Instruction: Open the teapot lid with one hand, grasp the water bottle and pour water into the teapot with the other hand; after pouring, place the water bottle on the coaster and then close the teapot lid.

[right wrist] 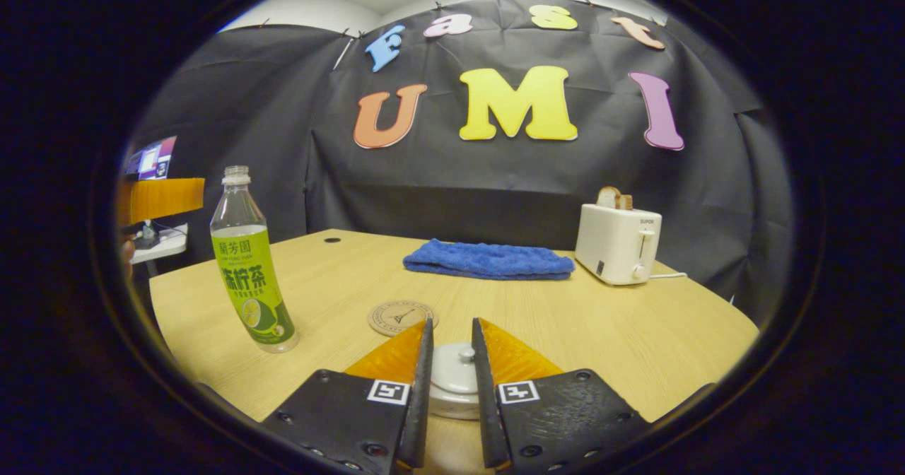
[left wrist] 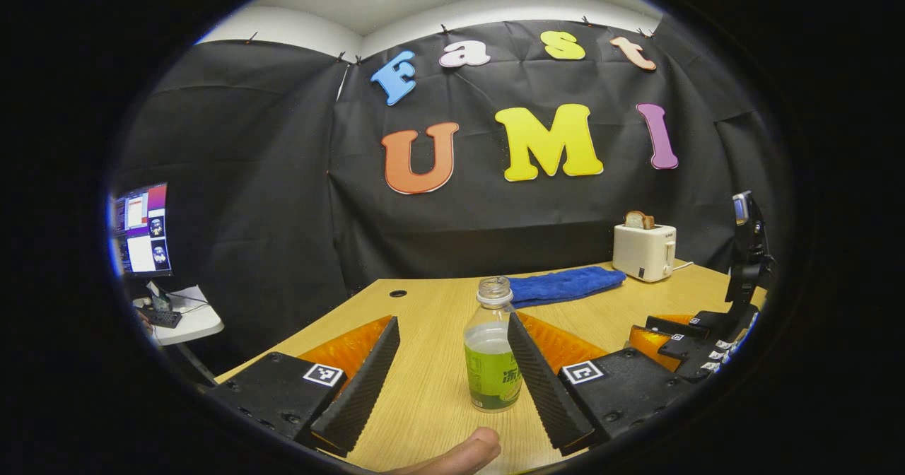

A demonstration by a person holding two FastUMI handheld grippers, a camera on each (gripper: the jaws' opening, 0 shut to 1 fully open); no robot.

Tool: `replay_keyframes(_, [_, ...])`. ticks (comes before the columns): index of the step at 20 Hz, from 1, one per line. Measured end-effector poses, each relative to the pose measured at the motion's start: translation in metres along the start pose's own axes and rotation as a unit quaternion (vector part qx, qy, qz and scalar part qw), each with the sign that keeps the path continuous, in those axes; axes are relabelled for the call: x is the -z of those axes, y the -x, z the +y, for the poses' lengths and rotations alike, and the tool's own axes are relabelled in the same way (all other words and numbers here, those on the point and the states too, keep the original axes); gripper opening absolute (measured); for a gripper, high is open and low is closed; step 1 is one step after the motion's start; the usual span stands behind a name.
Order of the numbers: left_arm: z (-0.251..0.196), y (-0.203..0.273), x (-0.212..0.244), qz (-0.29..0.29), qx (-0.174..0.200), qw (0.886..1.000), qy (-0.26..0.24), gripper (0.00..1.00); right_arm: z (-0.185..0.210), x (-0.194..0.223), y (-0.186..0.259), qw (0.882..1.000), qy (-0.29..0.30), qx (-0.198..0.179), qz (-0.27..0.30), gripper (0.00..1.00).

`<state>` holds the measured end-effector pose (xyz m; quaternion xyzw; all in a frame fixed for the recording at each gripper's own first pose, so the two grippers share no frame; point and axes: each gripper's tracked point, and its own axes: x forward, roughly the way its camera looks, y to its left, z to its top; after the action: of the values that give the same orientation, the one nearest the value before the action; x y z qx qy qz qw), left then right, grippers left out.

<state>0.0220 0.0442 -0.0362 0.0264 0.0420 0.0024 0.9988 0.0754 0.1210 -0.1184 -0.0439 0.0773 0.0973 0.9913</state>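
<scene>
Two grippers are in my hands over one wooden table (right wrist: pixel 636 333). At the table's far edge lie a blue towel (right wrist: pixel 489 260) and, to its right, a white toaster (right wrist: pixel 619 243) with bread in its slots.

From the right gripper view, I see the water bottle (right wrist: pixel 249 270) standing upright toward the left edge, cap off, partly full. The coaster (right wrist: pixel 401 317) lies flat just to its right, bare, apart from the bottle.

My left gripper (left wrist: pixel 454 351) has its jaws wide apart around the bottle (left wrist: pixel 491 358); the bottle sits close against the right finger, and I cannot tell whether they touch. A fingertip (left wrist: pixel 463 454) shows at the bottom of the left gripper view.

My right gripper (right wrist: pixel 450 348) has its fingers drawn close on either side of the teapot lid (right wrist: pixel 454 376), near its knob (right wrist: pixel 465 353); I cannot tell whether they press on it.
</scene>
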Motion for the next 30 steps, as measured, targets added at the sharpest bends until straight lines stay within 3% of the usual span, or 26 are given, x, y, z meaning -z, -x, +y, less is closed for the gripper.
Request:
replay_keyframes(2, [0.001, 0.0, 0.002, 0.003, 0.0, 1.0, 0.001, 0.96, -0.004, -0.001, -0.002, 1.0, -0.011, 0.0, -0.005, 0.31])
replay_keyframes(4, [0.001, -0.002, 0.004, 0.006, -0.002, 1.0, 0.002, 0.96, -0.009, -0.001, -0.001, 0.999, -0.039, -0.006, -0.005, 0.05])
replay_keyframes(7, [0.001, -0.002, 0.007, 0.011, -0.002, 1.0, 0.002, 0.96, -0.008, -0.002, -0.003, 0.999, -0.045, -0.019, -0.005, 0.05])
replay_keyframes(8, [0.001, -0.001, 0.007, 0.01, -0.001, 1.0, 0.001, 0.96, -0.008, -0.004, -0.002, 0.999, -0.046, -0.018, -0.008, 0.0])
replay_keyframes(15, [0.004, -0.001, 0.006, 0.011, 0.002, 1.0, 0.006, 0.96, -0.009, -0.041, 0.013, 0.998, -0.049, -0.024, -0.043, 0.0])
replay_keyframes(22, [0.005, 0.003, 0.026, 0.048, 0.01, 0.999, 0.025, 0.96, -0.026, -0.091, 0.066, 0.995, -0.03, -0.016, -0.089, 0.0])
replay_keyframes(30, [-0.028, 0.006, 0.043, 0.011, 0.057, 0.998, 0.031, 0.96, -0.045, -0.094, 0.096, 0.994, -0.032, -0.017, -0.104, 0.0])
